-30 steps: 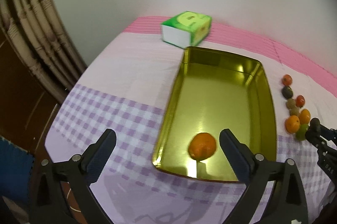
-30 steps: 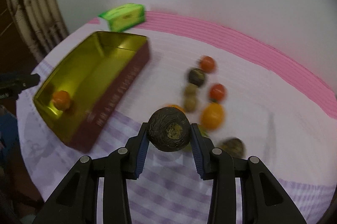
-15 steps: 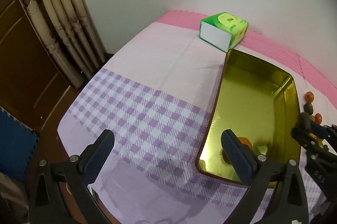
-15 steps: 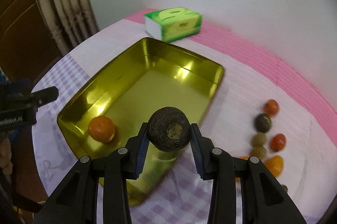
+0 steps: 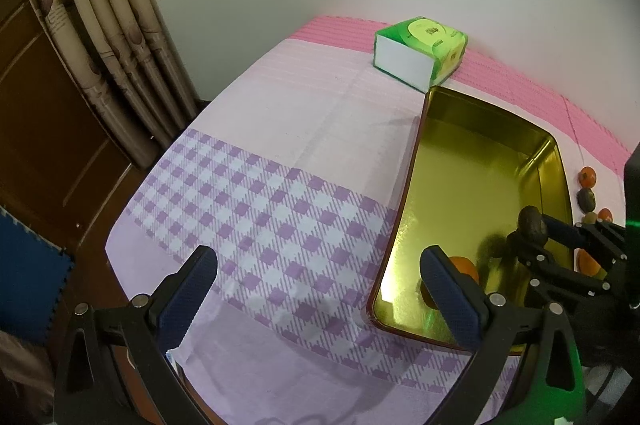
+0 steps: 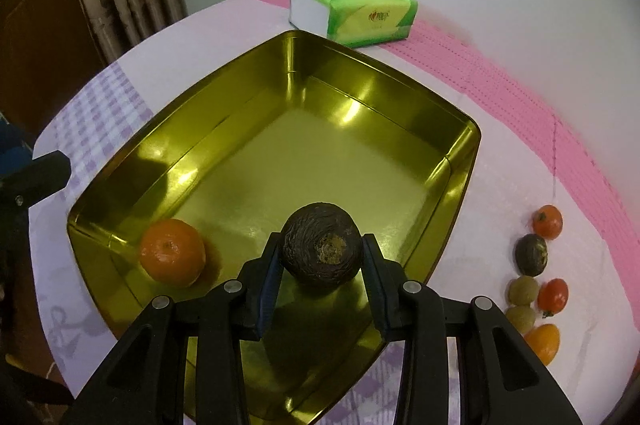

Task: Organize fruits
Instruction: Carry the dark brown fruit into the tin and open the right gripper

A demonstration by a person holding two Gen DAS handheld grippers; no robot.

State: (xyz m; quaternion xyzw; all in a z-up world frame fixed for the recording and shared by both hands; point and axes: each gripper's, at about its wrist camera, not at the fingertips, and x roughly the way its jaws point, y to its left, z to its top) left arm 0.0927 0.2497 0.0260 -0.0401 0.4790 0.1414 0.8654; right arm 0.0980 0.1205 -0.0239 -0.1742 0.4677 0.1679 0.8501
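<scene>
Two views give us different halves of the scene. From the right wrist we see the whole golden tray (image 6: pixel 460 181), an orange (image 6: pixel 172 252) lying in its near left corner, and a row of small fruits (image 6: pixel 536 277) on the cloth to the tray's right, beside the pink stripe; a green tissue box (image 6: pixel 352 11) stands just beyond the tray's far corner. From the left wrist we see what that view hides: the wide purple-checked cloth (image 5: pixel 256 193) over the surface, the curtain (image 5: pixel 104 25) at the left, and only a sliver of the orange behind one finger.

The right tool (image 6: pixel 320 265) is clenched on a dark wrinkled fruit (image 6: pixel 320 249), its blue pads pressing both sides, and the fruit hangs above the tray's near end, to the right of the orange and apart from it. In the left wrist view we see this same tool (image 5: pixel 536 225) reaching in over the tray's right rim with the fruit at its tip.

The left tool (image 5: pixel 320 289) stands released, jaws wide with nothing between them, over the checked cloth just left of the tray.
</scene>
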